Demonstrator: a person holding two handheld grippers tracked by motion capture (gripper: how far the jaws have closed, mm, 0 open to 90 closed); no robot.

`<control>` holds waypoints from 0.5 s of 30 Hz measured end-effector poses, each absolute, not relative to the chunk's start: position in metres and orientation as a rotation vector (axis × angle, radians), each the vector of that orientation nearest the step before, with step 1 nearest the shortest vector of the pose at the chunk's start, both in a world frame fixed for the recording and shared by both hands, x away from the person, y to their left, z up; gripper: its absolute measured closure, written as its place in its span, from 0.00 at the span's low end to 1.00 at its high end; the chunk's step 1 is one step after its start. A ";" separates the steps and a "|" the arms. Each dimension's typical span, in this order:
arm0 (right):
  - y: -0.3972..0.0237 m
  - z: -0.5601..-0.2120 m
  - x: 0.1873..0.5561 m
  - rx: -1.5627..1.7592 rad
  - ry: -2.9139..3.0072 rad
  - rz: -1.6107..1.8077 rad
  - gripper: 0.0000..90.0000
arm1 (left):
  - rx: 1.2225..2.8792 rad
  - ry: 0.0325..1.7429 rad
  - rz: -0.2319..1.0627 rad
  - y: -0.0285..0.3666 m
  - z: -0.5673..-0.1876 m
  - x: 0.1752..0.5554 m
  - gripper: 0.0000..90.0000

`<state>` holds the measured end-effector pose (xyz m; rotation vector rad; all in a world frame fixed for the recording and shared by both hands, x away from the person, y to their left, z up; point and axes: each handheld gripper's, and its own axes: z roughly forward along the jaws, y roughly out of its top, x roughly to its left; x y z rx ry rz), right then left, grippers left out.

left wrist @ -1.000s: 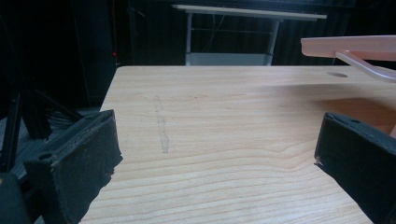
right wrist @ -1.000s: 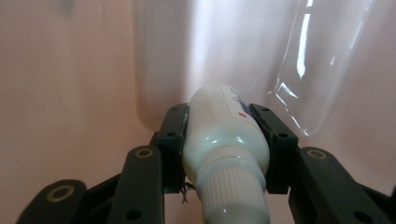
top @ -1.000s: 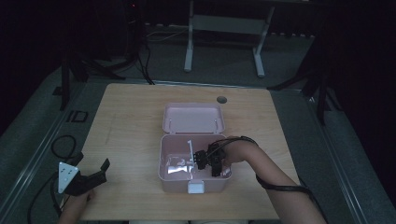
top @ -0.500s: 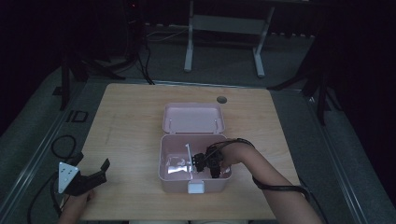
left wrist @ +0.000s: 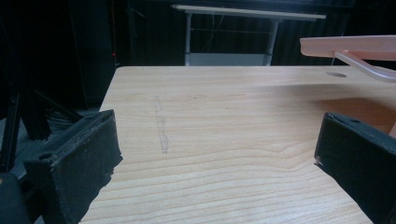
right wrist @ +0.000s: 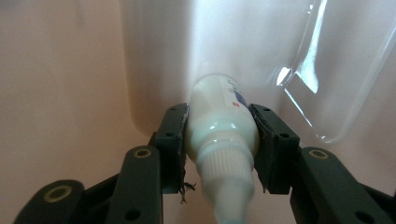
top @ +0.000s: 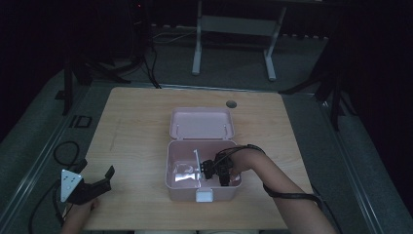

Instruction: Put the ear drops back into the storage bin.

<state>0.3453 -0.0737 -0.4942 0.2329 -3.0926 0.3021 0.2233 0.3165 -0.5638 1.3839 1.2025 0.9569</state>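
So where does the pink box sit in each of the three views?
High view: pink box at centre-bottom of the table, its lid open toward the far side, right gripper reaching inside.
Left gripper view: its raised lid edge at the upper right.
Right gripper view: its pale inner wall behind the white bottle clamped in the jaws.
Shared landmark: the box's pink plastic.

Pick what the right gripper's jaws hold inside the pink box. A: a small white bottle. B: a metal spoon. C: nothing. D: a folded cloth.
A: in the right gripper view, the right gripper has both pads pressed on a white bottle with a ribbed cap, inside the pink box.
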 end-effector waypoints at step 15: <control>-0.078 -0.455 0.347 0.204 -3.149 0.204 0.59 | 1.384 1.205 0.957 0.317 -0.564 0.223 0.00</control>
